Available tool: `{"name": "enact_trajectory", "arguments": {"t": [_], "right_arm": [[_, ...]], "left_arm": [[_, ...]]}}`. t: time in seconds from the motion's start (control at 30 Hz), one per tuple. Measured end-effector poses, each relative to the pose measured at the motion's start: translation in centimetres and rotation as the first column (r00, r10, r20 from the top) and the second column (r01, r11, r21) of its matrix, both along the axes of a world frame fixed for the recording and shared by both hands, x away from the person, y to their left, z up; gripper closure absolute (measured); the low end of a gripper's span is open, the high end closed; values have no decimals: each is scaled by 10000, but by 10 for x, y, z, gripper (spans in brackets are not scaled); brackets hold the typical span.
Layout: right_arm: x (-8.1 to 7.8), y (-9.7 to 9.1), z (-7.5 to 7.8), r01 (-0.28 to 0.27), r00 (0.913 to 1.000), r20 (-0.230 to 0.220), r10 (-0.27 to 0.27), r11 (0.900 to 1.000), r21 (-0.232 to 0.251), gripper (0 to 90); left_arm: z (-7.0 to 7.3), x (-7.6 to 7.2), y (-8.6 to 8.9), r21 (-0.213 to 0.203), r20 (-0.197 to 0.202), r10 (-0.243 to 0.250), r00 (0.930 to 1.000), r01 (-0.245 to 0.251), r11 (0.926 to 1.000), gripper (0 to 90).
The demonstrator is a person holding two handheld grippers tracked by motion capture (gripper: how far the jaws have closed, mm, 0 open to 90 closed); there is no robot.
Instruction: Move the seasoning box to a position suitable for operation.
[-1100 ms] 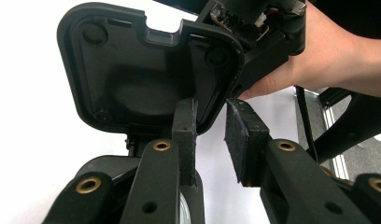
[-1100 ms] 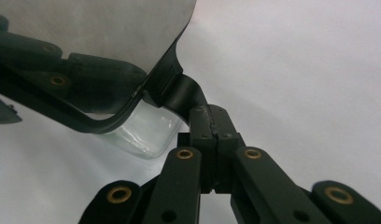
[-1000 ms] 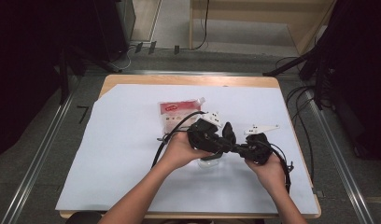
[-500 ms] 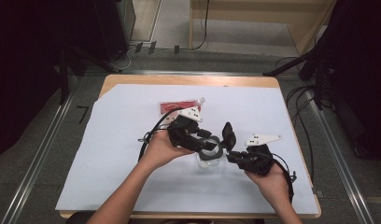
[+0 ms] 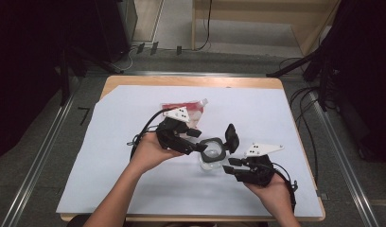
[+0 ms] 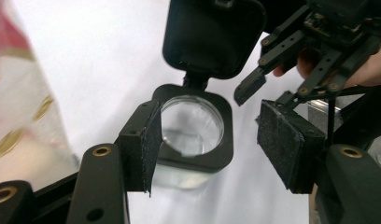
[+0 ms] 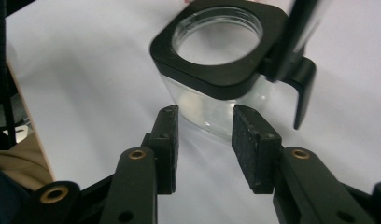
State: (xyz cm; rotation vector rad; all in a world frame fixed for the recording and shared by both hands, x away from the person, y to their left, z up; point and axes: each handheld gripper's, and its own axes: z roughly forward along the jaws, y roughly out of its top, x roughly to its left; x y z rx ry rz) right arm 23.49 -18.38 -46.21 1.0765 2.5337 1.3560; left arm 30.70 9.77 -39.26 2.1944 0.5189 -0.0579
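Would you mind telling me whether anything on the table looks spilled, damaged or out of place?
Nothing stands out. The clear jar stands upright on the white sheet, its black hinged lid flipped open, no spill around it. The red-and-white pouch lies flat behind.

From my seat, the left gripper (image 5: 197, 142) hides part of the red-and-white pouch (image 5: 188, 108) in the high view, and its print is too small for me to read. In the left gripper view that pouch is a blur cut off by the left edge. The jar (image 7: 212, 100) and its flipped-open lid (image 7: 298, 56) run past the top edge in the right gripper view, the lid smeared.
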Motion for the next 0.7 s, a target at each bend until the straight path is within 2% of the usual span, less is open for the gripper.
{"name": "enact_trajectory", "arguments": {"t": [0.07, 0.3, 0.7], "right_arm": [[-2, 4, 2, -183, 9995, 240, 183, 9998, 7, 599], [-5, 15, 6, -518, 9981, 324, 521, 9986, -99, 551], [-8, 33, 3, -914, 9955, 244, 918, 9957, -168, 523]], "left_arm": [[1, -1, 9, 10, 58, 146, 9999, -146, 9999, 413], [7, 1, 25, -32, 144, 562, 9983, -561, 9984, 419], [11, 3, 56, 12, 68, 1196, 9928, -1196, 9928, 422]]}}
